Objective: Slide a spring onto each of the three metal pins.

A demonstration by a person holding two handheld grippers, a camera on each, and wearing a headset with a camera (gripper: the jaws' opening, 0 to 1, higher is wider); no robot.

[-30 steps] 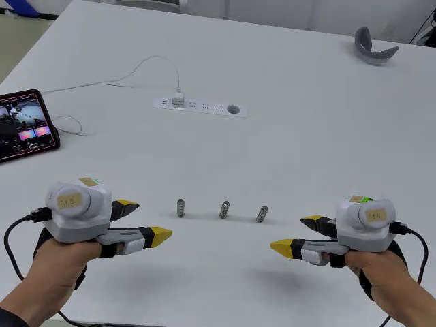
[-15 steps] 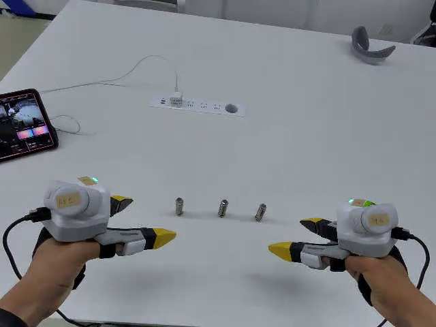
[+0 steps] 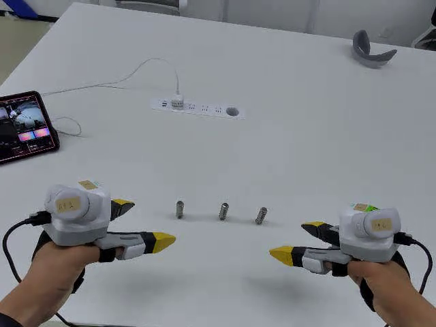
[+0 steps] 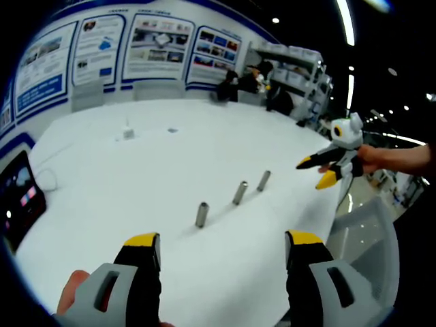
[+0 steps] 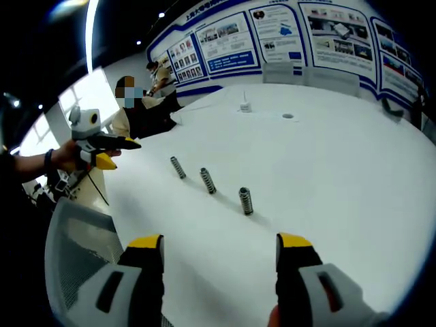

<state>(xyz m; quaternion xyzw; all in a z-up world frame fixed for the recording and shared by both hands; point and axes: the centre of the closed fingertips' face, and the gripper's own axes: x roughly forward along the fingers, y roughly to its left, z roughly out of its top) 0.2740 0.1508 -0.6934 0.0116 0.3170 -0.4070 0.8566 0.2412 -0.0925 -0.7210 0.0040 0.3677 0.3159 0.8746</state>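
The white bench (image 3: pixel 306 122) takes up most of the head view, running from the near edge by the person to the far corners.

Over its near edge the person holds a claw in each hand. The left claw (image 3: pixel 146 221) sits at the lower left, gripped by the left hand (image 3: pixel 58 262). Its yellow-tipped jaws are spread wide with nothing between them, as the left gripper view confirms (image 4: pixel 223 240). The right claw (image 3: pixel 294 238) sits at the lower right in the right hand (image 3: pixel 381 279). Its jaws also gape wide and hold nothing, which its own view bears out (image 5: pixel 219 241). Both claws point inward toward each other, well apart, and neither touches anything on the bench. Each claw also shows in the other's view, raised above the bench edge.

At the far left edge lies a tablet (image 3: pixel 24 126) with a lit screen. Farther back, near the middle of the bench, lies a white power strip (image 3: pixel 197 109) with a white plug (image 3: pixel 178 102) seated in its left end. A thin cable (image 3: pixel 129 73) curves away from the plug toward the left. Near the far right corner rests a grey curved object (image 3: pixel 371 49).

The three metal pins (image 3: pixel 223 211) stand in a short row on the bench between the two claws, a little farther from the person than the jaw tips. They are evenly spaced and apart from one another. In the right gripper view each shows coiled turns along its length, a spring (image 5: pixel 207 180) sitting round it. The rightmost one seems to lean slightly in the head view.
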